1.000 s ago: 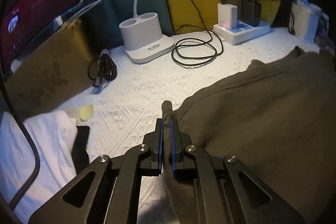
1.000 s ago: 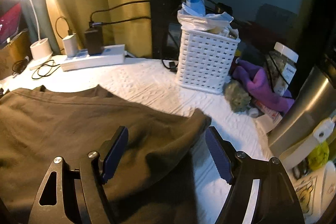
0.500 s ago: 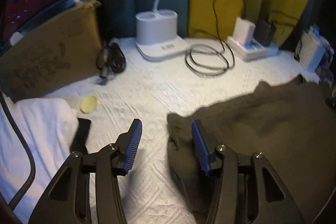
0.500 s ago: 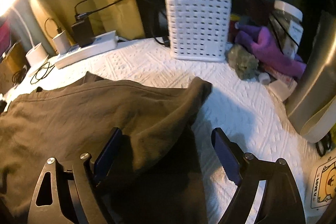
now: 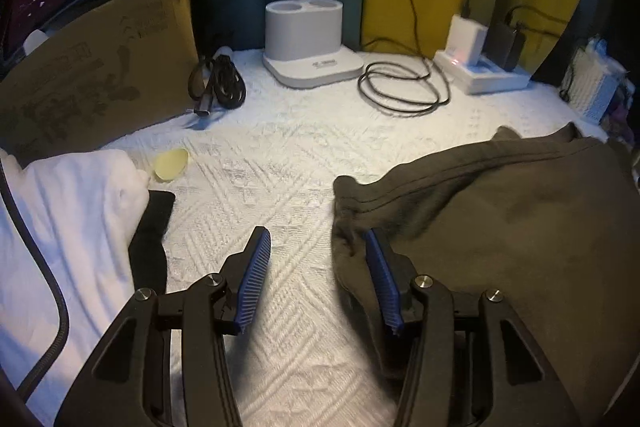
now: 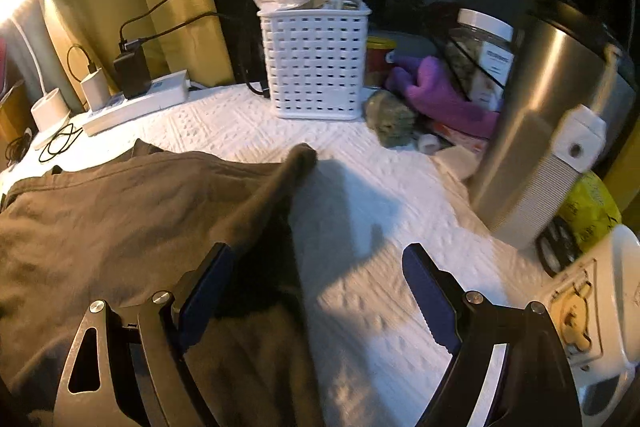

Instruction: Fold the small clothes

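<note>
The brown garment [image 5: 500, 219] lies flat on the desk [image 5: 280, 155], just released: the left gripper [image 5: 316, 275], clamped on its corner a second ago, now has its jaws apart and empty. The right gripper [image 6: 316, 299] jaws have widened too, holding nothing. One fold looks finished. No writing is legible.

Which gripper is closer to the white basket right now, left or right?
Right. The right gripper has the white basket just ahead across the bedspread; from the left gripper the basket is far off at the right edge.
</note>
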Motion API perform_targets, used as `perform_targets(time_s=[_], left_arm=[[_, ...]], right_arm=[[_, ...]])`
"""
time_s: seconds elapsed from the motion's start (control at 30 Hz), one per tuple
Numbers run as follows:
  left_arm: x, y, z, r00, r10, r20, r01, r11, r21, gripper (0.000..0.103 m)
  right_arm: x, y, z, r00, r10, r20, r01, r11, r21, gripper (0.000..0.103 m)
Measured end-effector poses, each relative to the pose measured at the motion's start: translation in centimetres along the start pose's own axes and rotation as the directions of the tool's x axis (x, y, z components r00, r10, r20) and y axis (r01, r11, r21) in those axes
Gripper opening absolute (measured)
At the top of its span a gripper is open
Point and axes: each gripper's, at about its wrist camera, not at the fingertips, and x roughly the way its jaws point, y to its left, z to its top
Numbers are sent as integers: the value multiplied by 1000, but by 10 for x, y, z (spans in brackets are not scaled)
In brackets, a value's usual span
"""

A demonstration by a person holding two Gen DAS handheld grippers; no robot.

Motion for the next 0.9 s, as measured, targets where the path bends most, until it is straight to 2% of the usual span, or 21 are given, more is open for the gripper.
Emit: perform_targets(time_s=[0.07,0.2,0.3,0.37,0.4,0.47,0.7,0.8,0.9], left_arm=[[-9,-2,-3,999,-38,18,38,999,-2,50],[-24,-7,-13,997,-69,33,69,998,9,50],[-36,-8,-25,995,-94,40,95,995,-15,50],[-42,-10,-33,992,-114,51,115,993,-22,53],[-45,-11,-37,991,-119,54,121,992,-22,59],[-53,-16,-45,990,-130,58,131,991,-15,60],[-82,-35,-79,980,-180,81,180,984,3,60],[-94,-47,-95,981,-165,102,163,986,34,60],[-103,-53,-110,981,-177,85,174,984,39,60]], right_arm=[[-9,-4,-6,1000,12,2,-12,1000,15,87],[-21,-4,-24,999,42,-19,-42,999,-4,87],[-27,0,-38,997,60,-38,-61,998,-14,81],[-33,1,-48,997,63,-46,-63,998,-10,80],[-36,1,-53,997,64,-48,-64,998,-7,80],[-43,-1,-61,997,61,-48,-61,998,1,80],[-82,-4,-89,1000,29,8,-29,999,37,80],[-94,-5,-101,1000,29,13,-29,999,40,80],[-106,-9,-114,999,46,19,-47,998,53,80]])
